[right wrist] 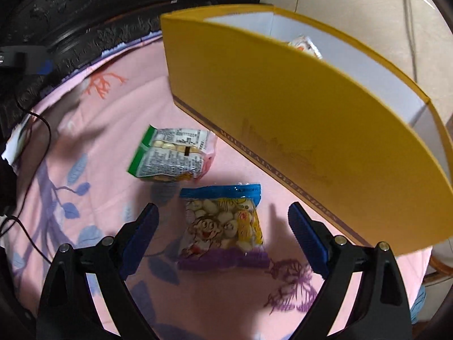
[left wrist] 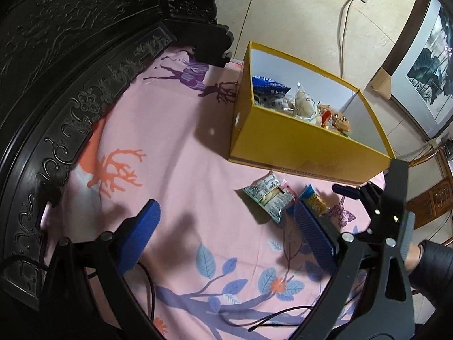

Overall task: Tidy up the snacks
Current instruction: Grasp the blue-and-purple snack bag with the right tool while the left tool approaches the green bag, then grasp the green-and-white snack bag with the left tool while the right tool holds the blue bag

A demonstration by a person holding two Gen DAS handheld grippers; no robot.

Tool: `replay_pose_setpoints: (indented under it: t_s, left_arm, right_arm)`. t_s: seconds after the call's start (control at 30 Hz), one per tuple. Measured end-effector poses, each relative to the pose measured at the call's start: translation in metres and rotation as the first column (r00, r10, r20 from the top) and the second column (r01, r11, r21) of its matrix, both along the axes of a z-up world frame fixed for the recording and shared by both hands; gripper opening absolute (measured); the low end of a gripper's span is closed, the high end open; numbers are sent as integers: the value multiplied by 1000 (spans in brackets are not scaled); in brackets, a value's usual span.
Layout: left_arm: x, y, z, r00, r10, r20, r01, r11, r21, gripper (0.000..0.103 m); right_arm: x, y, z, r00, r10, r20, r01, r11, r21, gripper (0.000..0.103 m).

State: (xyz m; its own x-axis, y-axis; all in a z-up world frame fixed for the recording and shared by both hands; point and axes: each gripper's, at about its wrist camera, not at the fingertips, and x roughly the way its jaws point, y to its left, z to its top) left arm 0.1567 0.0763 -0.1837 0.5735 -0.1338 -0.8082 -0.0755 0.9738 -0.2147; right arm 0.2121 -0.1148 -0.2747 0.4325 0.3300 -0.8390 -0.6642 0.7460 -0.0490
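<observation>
A yellow box (left wrist: 297, 144) holding several snack packs stands on the pink sheet; it also shows in the right wrist view (right wrist: 311, 130). Two packs lie in front of it: a green-edged one (right wrist: 172, 153), which the left wrist view shows too (left wrist: 269, 195), and a blue-topped one with a cartoon face (right wrist: 223, 223), partly hidden in the left wrist view (left wrist: 314, 201). My right gripper (right wrist: 223, 218) is open, its jaws on either side of the blue-topped pack, just above it. My left gripper (left wrist: 226, 218) is open and empty over bare sheet, left of the packs.
A dark carved wooden headboard (left wrist: 70, 90) curves along the left and back. Thin black cables (right wrist: 42, 124) lie on the sheet at the left. The right gripper's frame (left wrist: 376, 221) is close beside the left gripper's right finger. A wall with a socket is behind the box.
</observation>
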Motion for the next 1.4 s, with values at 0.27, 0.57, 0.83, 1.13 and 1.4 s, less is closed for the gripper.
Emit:
replay_pose_setpoints:
  t_s: [0.27, 0.57, 0.83, 1.13, 1.4]
  left_arm:
    - [9, -15, -11, 994, -105, -15, 106, 994, 36, 97]
    - [44, -81, -49, 930, -364, -56, 368, 914, 169, 97]
    - [76, -103, -85, 896, -430, -115, 445, 870, 214, 97]
    - [97, -105, -117, 889, -422, -180, 453, 869, 201, 93]
    - [96, -105, -110, 893, -417, -168, 445, 874, 197, 56]
  right_arm:
    - [-11, -8, -12, 999, -30, -31, 30, 1000, -3, 50]
    - [-53, -57, -2, 961, -239, -138, 253, 963, 91, 50]
    - [-81, -70, 7, 930, -314, -191, 345, 925, 160, 51]
    - [-81, -59, 15, 927, -319, -198, 357, 911, 206, 51]
    - [-78, -71, 18, 913, -356, -198, 394, 894, 212, 51]
